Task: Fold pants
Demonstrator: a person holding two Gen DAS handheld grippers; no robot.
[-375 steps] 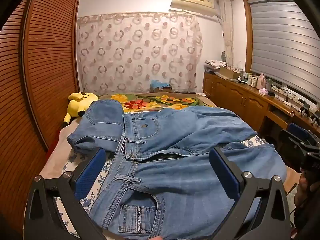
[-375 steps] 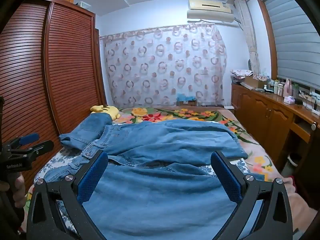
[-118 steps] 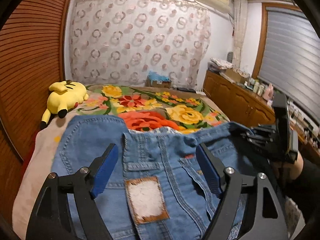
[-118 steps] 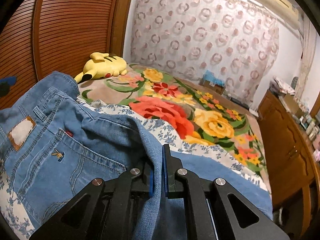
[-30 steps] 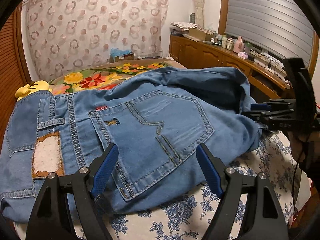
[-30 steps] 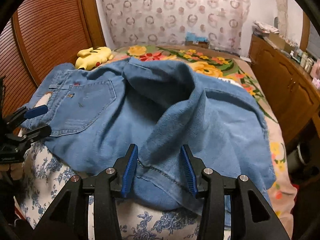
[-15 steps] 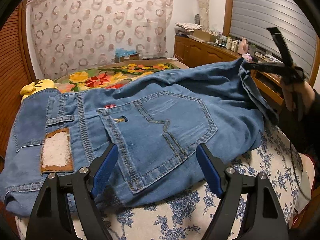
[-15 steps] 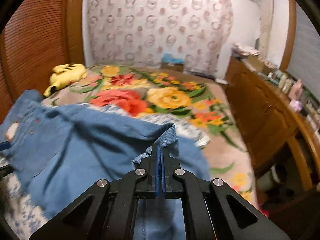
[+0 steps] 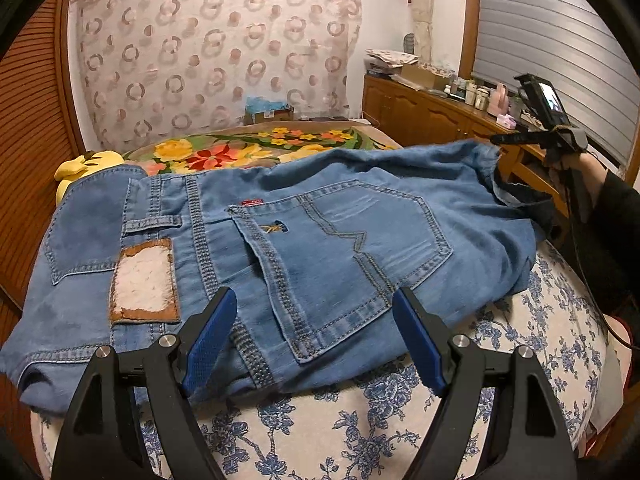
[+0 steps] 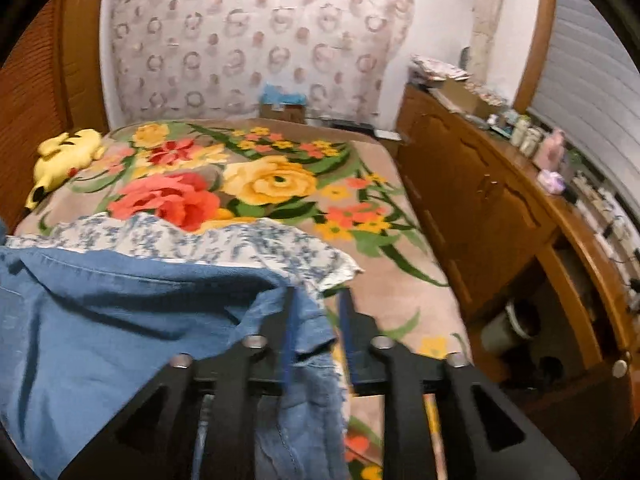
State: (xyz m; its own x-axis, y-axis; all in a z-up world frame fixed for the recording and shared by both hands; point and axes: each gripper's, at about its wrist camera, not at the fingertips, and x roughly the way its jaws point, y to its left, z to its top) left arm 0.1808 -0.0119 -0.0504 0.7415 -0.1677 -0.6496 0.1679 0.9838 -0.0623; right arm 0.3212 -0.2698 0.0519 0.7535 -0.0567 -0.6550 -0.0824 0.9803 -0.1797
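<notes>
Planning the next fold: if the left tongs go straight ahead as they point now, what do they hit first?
Most likely the jeans: the left tongs are open right at the near edge by the back pocket, though depth is unclear.

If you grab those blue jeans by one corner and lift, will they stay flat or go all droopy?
Probably droopy: the blue denim jeans already sag and wrinkle over the bed's edge. Likely heavyish, since several thick stitched layers lie stacked. The hem near the right claw hangs limp, so it would likely dangle.
</notes>
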